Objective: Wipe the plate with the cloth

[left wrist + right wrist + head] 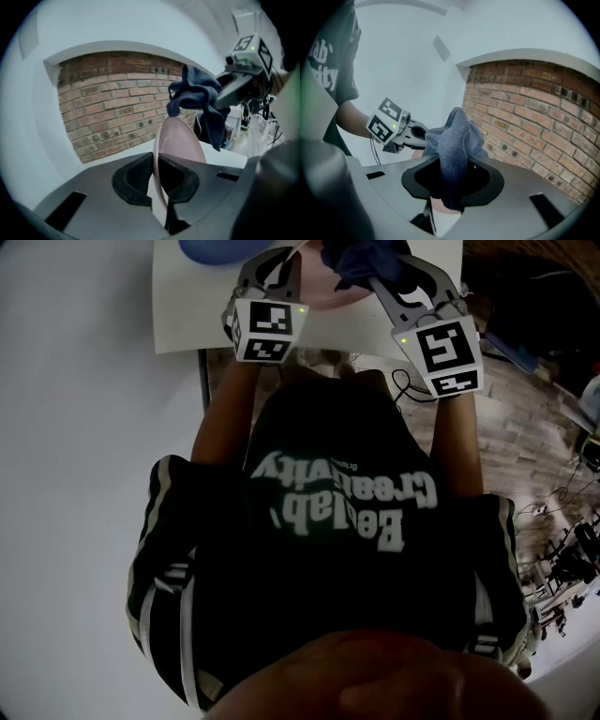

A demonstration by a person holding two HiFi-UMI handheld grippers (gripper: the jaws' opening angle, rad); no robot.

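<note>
Left hand-held gripper is clamped shut on the rim of the round pink plate, which stands edge-on ahead of it. Right hand-held gripper pinches the bunched dark-blue cloth, near the plate's top edge. Risk: the rim grip is thin, so wiping pressure could pivot or slip the plate.

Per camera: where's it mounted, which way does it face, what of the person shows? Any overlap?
Head view: on the head, looking steeply down; torso, forearms, left gripper and right gripper at a table.
Left gripper view: along its jaws, shut on the plate, toward a brick wall; right gripper shows.
Right gripper view: along its jaws, shut on the cloth; left gripper, forearm, shirt show.
Shared: both gripper views see cloth and brick wall.
</note>
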